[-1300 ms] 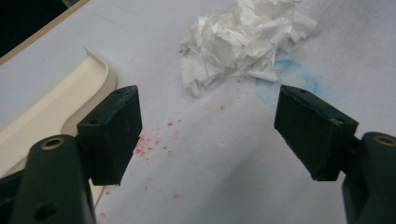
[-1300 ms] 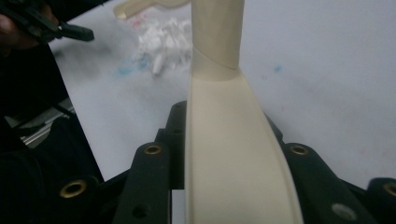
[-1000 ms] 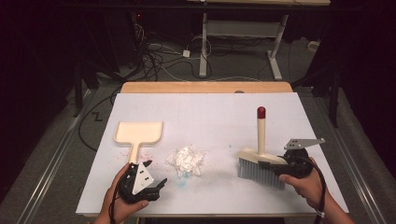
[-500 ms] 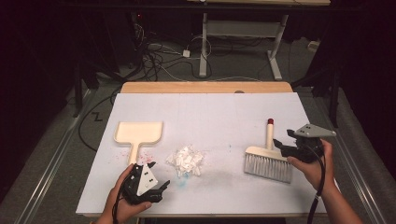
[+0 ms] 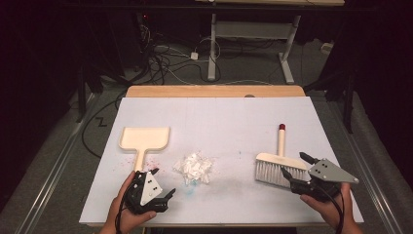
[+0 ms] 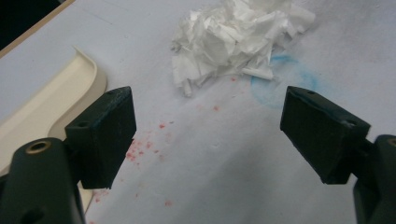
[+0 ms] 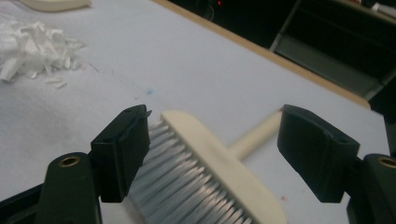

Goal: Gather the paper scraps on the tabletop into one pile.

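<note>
The left hand came in from the bottom edge of the high view, near the table's front left, and held the left gripper low, its jaws pointing up and to the right across the surface. Those jaws had just been opening and stood wide apart with nothing between them. The right hand came in at the front right and held the right gripper, jaws pointing left. Its jaws had just been opening too and stood wide apart, pressing on nothing.
</note>
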Action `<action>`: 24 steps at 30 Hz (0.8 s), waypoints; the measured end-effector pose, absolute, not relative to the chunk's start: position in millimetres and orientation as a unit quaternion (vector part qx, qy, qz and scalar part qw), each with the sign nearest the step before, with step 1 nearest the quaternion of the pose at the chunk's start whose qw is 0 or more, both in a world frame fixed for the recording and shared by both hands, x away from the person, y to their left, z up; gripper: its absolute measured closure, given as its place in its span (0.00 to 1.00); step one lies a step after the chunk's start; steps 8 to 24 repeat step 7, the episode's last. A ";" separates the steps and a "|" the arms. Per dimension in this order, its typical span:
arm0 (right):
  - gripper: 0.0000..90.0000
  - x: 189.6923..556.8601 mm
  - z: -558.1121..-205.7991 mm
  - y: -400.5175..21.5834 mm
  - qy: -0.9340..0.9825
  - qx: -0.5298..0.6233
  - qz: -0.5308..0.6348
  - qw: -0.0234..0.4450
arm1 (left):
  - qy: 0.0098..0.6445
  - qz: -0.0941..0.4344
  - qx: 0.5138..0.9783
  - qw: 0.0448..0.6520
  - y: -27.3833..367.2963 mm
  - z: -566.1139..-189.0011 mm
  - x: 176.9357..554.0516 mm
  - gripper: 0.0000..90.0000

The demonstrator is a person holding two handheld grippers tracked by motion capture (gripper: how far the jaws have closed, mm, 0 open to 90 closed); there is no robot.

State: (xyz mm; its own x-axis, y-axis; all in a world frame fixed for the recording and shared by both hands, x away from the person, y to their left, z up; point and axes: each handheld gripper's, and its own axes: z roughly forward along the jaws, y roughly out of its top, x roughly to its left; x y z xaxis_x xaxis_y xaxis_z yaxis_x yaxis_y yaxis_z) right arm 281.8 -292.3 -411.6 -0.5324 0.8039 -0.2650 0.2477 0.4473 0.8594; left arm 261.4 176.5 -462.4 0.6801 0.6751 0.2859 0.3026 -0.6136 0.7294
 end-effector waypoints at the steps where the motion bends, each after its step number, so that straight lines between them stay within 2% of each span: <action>1: 0.26 278.0 -412.9 -290.2 0.779 0.337 0.405 0.340 | 0.288 0.280 0.853 0.334 176.6 -462.4 262.1 0.19; 5: 0.24 271.4 -413.6 -284.3 0.783 0.315 0.401 0.356 | 0.294 0.280 0.852 0.330 175.4 -463.1 266.5 0.19; 24: 0.22 272.5 -413.4 -285.2 0.780 0.317 0.410 0.350 | 0.293 0.280 0.853 0.327 173.9 -463.5 268.2 0.19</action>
